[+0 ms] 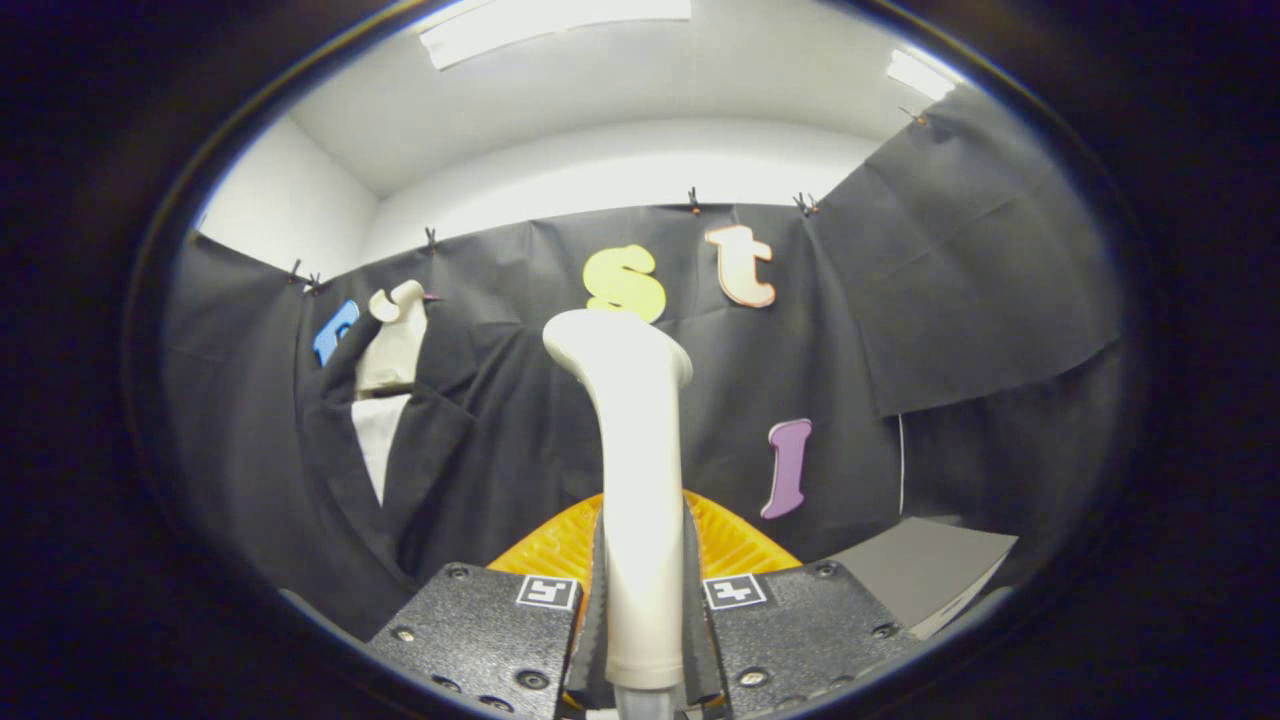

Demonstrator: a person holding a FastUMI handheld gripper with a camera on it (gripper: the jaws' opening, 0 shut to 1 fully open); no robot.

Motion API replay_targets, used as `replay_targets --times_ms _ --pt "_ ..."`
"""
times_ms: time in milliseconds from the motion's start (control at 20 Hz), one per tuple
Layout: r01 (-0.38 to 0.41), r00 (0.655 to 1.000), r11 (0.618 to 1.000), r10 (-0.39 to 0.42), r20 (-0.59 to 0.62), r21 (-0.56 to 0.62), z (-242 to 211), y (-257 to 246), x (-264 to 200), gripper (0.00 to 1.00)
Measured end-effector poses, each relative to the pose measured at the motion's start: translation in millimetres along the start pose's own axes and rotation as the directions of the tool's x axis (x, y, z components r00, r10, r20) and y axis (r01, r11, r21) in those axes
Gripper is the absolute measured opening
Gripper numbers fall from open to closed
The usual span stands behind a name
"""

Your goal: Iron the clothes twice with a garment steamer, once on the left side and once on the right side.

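Note:
A cream-white garment steamer (636,470) stands upright between my fingers, its handle pinched by both of them and its rounded head rising above. My gripper (645,600) is shut on that handle. Off to the left, beyond the fingers, a dark jacket (400,470) with a white shirt front (380,440) hangs on a pale mannequin bust (395,340) against the booth wall. The steamer head is well apart from the jacket, to its right.
An orange ribbed piece (730,540) sits just behind the steamer handle, low between the fingers. A grey flat board (925,570) lies low on the right. Black cloth walls close the booth on all sides, with white wall and ceiling lights above.

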State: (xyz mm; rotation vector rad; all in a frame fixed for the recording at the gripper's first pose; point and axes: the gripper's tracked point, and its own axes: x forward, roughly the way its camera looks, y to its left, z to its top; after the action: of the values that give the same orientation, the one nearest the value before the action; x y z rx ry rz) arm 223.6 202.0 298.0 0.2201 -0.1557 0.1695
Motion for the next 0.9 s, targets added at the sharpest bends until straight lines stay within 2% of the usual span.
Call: replay_targets --times_ms 150,400,600,900 --pt "-0.037 0.996 0.999 0.038 0.085 -0.019 15.3 27.8 2.9 0.33" --pt "-0.089 0.986 0.994 0.097 0.136 -0.061 24.4 70.4 10.8 0.33" --pt "-0.089 0.987 0.989 0.103 0.125 -0.115 15.7 88.8 19.0 0.33" --pt "-0.071 0.996 0.990 0.076 0.037 -0.124 -13.7 91.5 27.9 0.33"
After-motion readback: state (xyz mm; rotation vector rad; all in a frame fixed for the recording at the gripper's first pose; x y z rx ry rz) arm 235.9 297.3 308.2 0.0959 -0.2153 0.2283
